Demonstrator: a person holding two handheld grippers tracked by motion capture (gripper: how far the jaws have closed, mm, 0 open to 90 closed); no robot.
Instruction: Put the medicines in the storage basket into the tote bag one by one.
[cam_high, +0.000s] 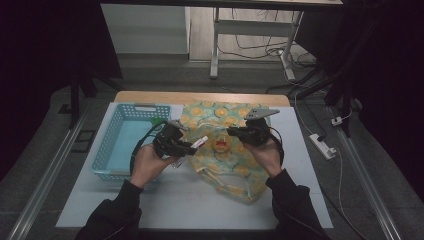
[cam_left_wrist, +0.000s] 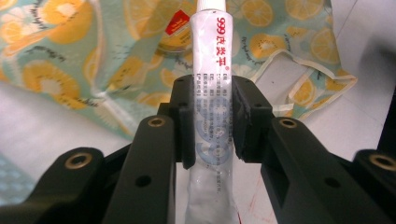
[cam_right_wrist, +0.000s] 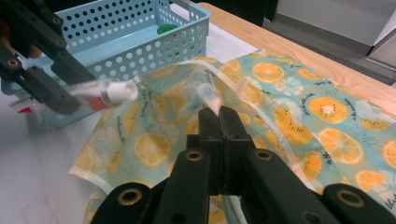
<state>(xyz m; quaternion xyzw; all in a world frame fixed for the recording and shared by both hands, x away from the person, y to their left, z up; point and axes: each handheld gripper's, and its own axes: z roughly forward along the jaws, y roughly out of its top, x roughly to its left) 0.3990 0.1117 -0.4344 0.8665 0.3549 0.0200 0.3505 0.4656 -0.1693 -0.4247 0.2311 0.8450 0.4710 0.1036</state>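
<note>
Two grippers work over the tabletop (cam_high: 190, 200): the left gripper (cam_left_wrist: 212, 119) clamps a white tube (cam_left_wrist: 211, 84) (red print), its cap toward the orange-print bag (cam_right_wrist: 299, 107); the right gripper (cam_right_wrist: 219, 126) pinches the bag's edge, beyond it a blue basket (cam_right_wrist: 140, 28).

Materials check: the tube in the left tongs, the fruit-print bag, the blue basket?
Tube: looks like soft plastic or laminate, glossy white with red print; it shows creases and glare. Fruit-print bag: thin cloth or coated fabric, matte, folds limply, pale sewn edging. Blue basket: rigid moulded plastic, perforated walls with a slight sheen.
</note>
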